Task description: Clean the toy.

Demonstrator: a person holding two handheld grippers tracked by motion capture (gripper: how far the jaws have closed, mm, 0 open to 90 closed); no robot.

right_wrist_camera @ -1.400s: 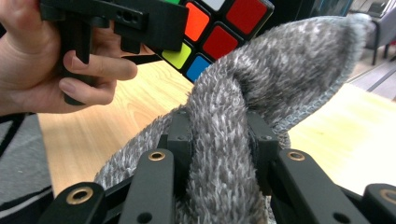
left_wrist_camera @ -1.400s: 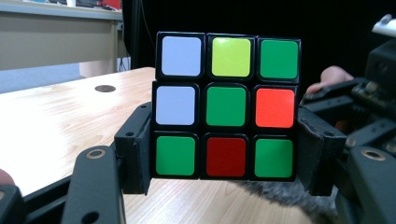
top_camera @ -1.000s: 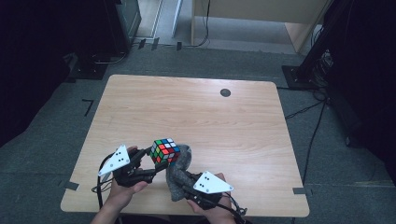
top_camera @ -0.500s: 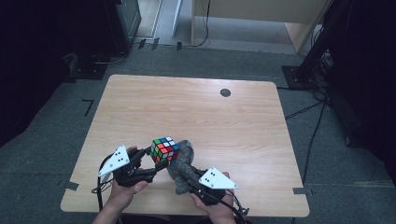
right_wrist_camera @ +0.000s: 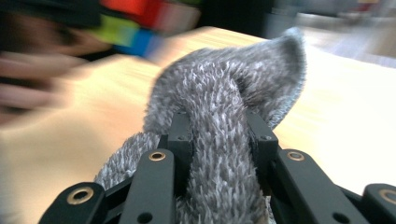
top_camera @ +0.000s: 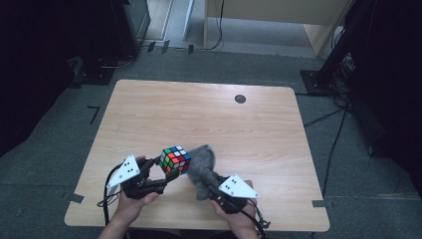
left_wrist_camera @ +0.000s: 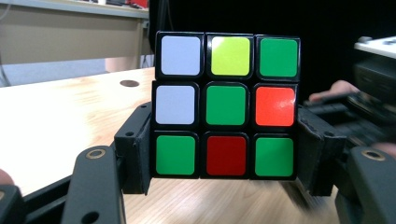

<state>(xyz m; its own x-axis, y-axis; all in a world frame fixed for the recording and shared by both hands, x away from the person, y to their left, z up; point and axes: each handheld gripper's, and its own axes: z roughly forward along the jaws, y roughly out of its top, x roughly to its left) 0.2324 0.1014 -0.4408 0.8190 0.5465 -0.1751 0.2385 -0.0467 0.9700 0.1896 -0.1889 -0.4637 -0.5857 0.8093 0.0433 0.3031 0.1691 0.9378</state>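
Note:
A scrambled puzzle cube (top_camera: 175, 159) (left_wrist_camera: 227, 105) is held just above the wooden table (top_camera: 199, 119) near its front edge. My left gripper (top_camera: 166, 172) (left_wrist_camera: 224, 158) is shut on it, the black jaws pressing its two sides. A fuzzy grey cloth (top_camera: 201, 169) (right_wrist_camera: 219, 121) is pinched in my right gripper (top_camera: 211, 184) (right_wrist_camera: 218, 140), which is shut on a fold of it. The cloth's free end reaches up beside the cube's right side; whether it touches the cube I cannot tell. The right gripper view is blurred.
A small dark round grommet (top_camera: 240, 98) is set in the table's far right part. Cables (top_camera: 328, 149) trail over the grey floor to the right of the table. Dark stands and furniture stand beyond the far edge.
My right gripper has slid to the right along the front edge with the cloth, which now stretches out beside the cube. The left gripper and the cube have stayed put.

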